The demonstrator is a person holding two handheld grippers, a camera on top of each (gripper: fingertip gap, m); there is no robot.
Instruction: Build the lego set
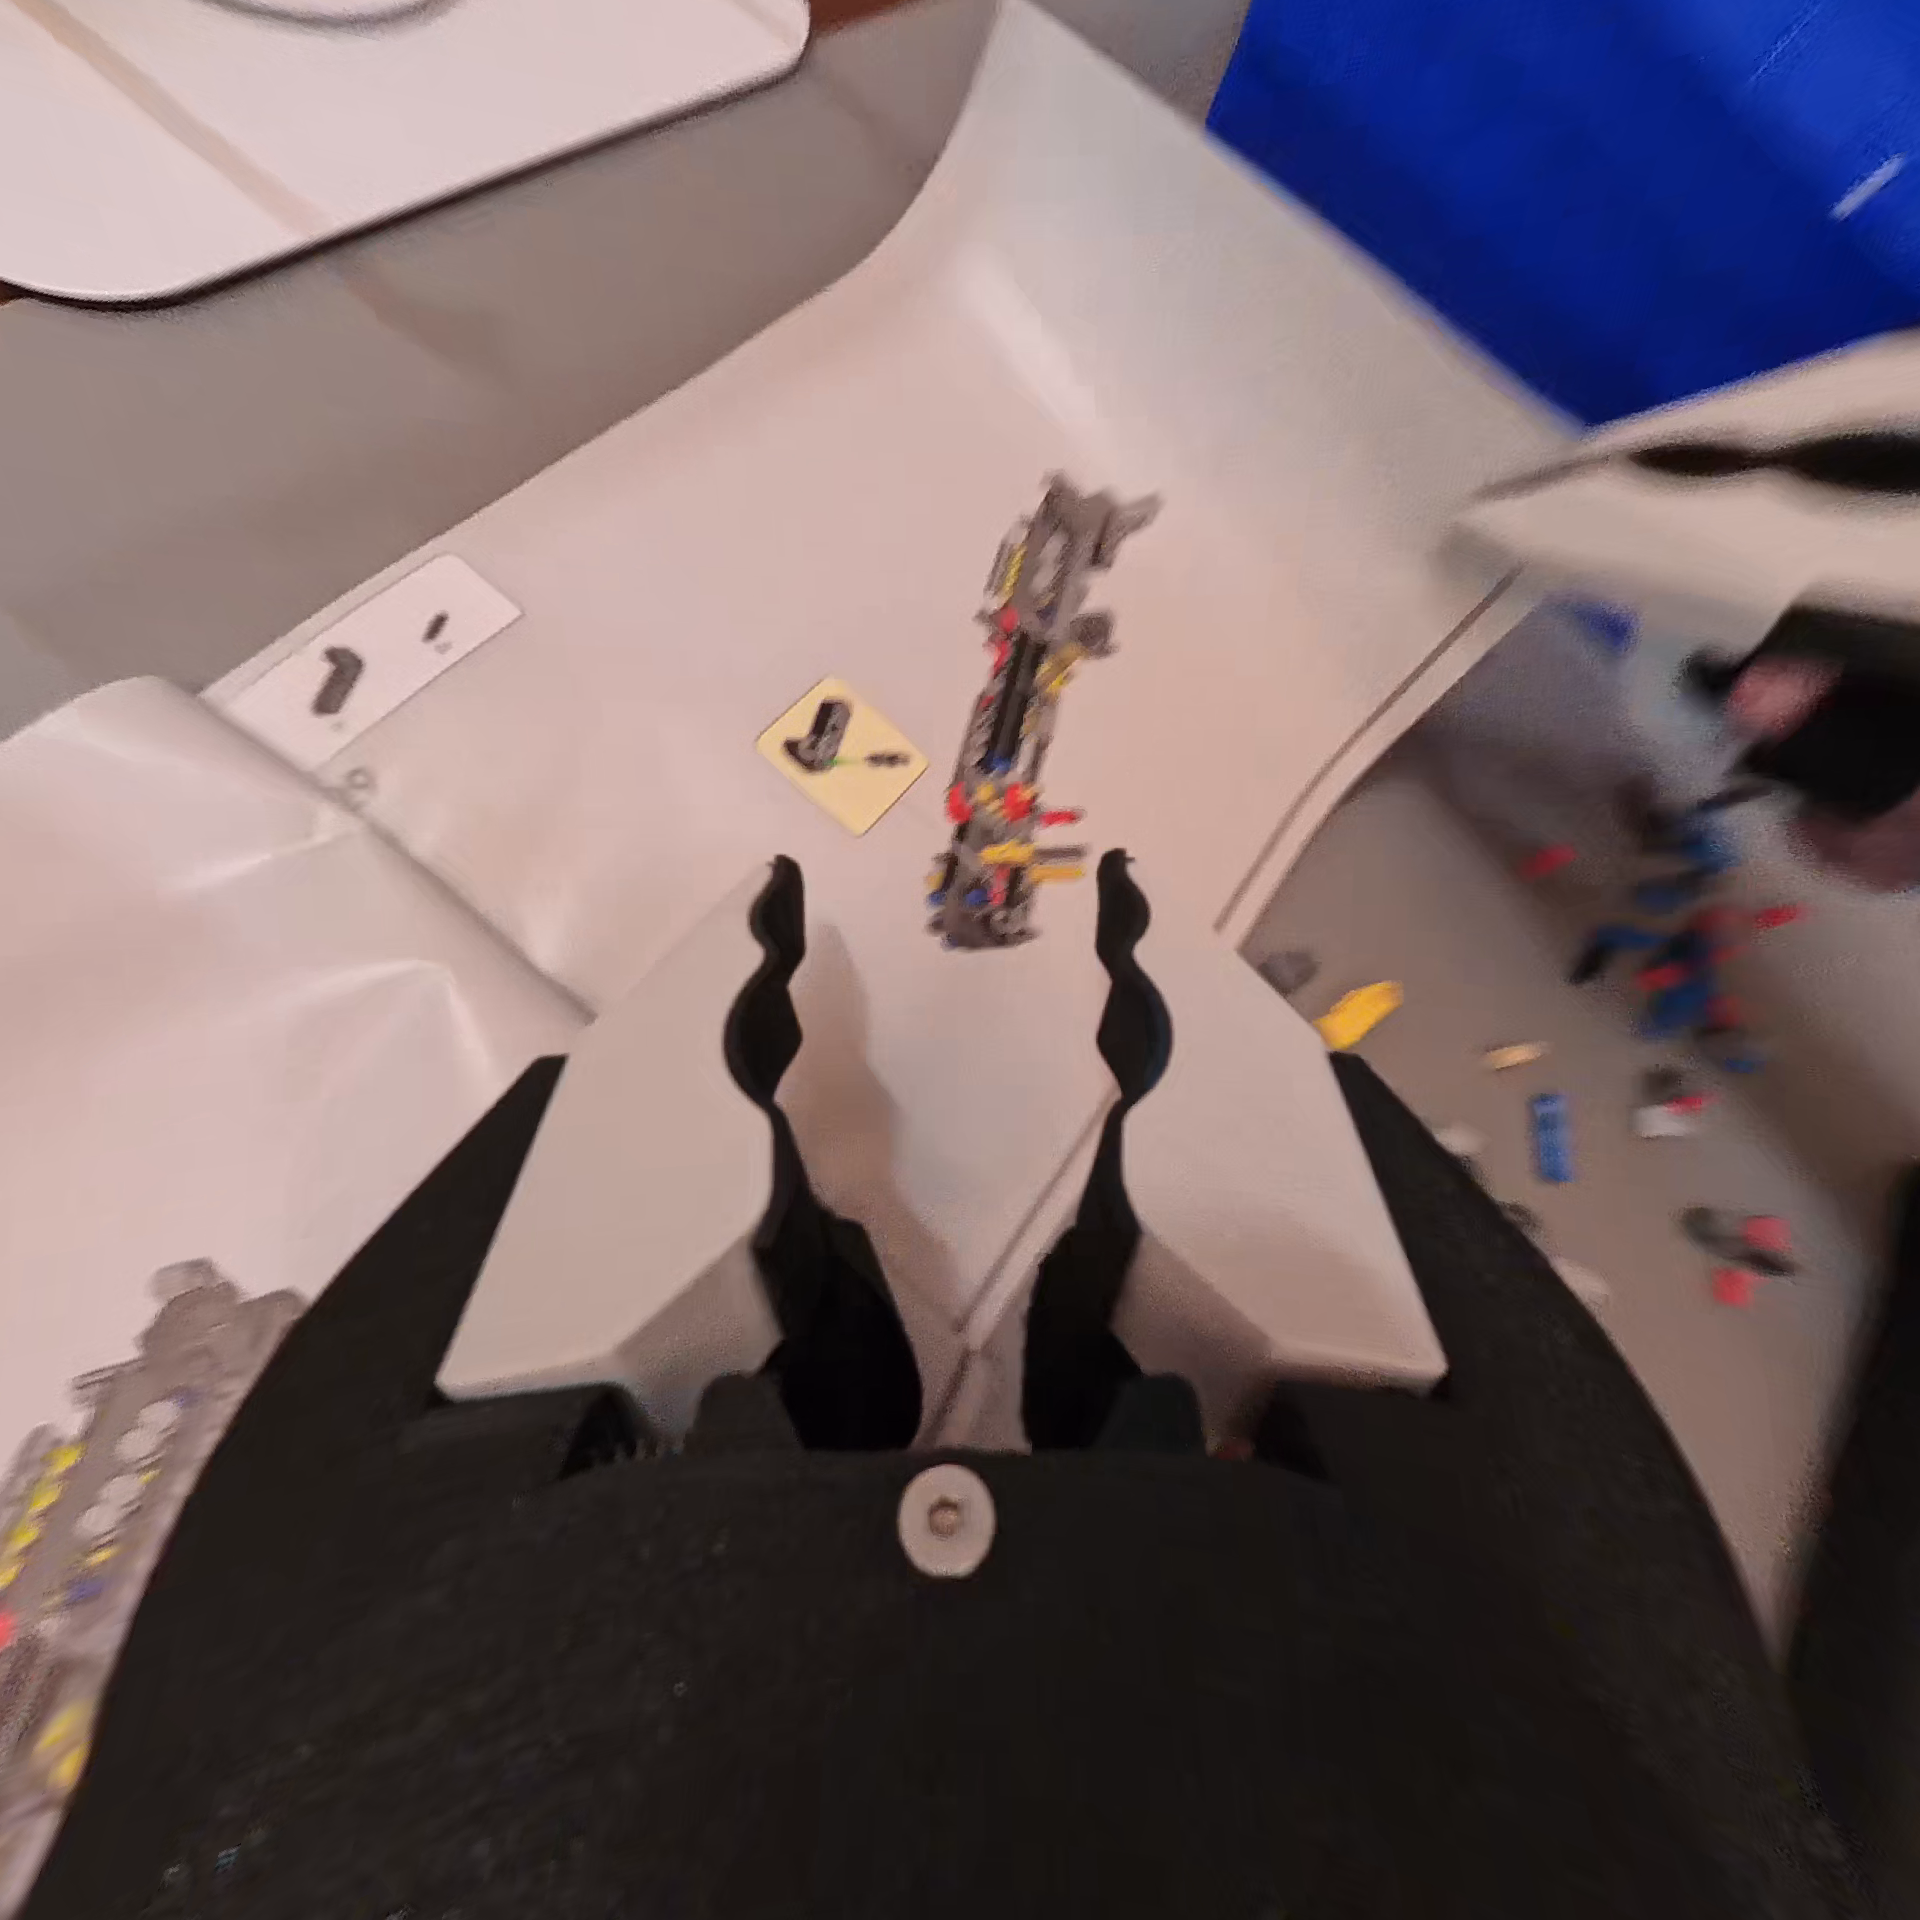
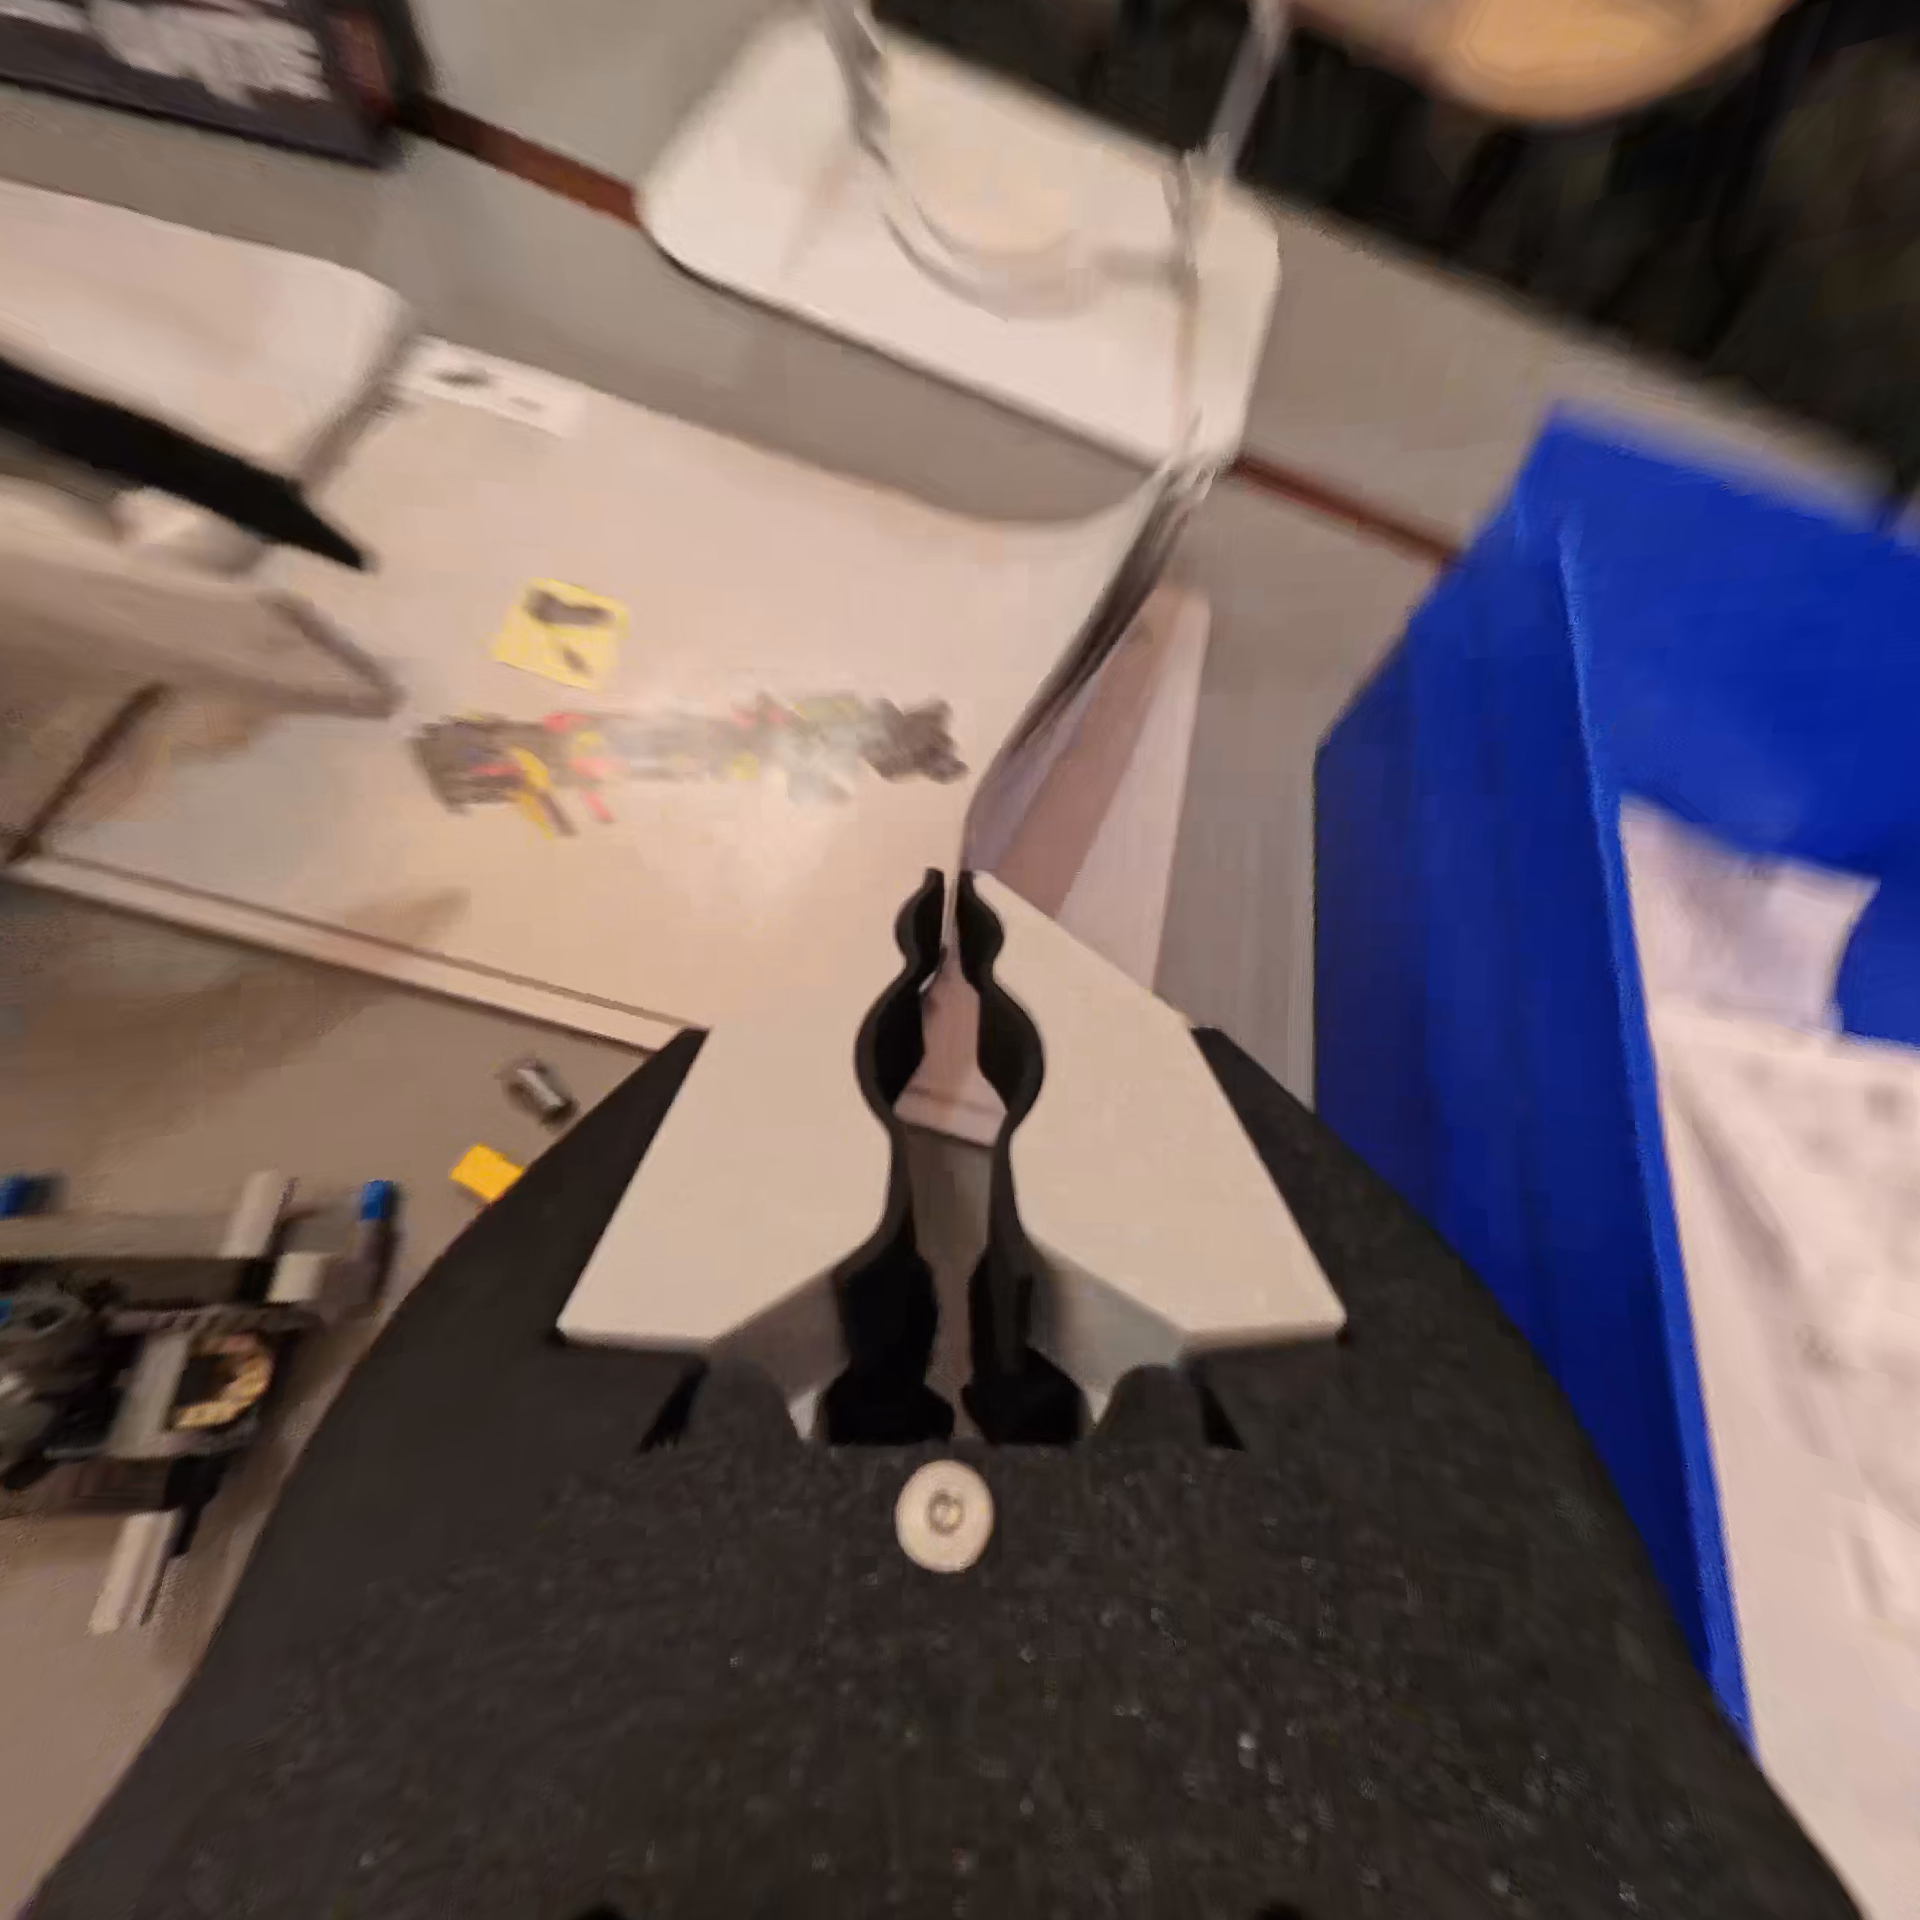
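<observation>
The left gripper (image 1: 948, 883) hangs over the open white instruction booklet (image 1: 644, 582), fingers spread wide and empty. The long grey lego assembly with red, yellow and blue pins (image 1: 1023, 717) sits just beyond the fingertips at 12 to 1 o'clock; whether it is real or printed on the page cannot be told. Its long axis runs from 6 toward 12 o'clock, the bare grey end pointing away.

The right gripper (image 2: 948, 894) has its fingers almost closed and holds nothing. From there the assembly (image 2: 686, 753) lies farther off at 10 to 11 o'clock, lengthwise from 9 to 3. The left gripper appears nearer. Loose bricks (image 1: 1673, 997) are scattered on the grey counter (image 1: 1382, 935) at 3 o'clock.
</observation>
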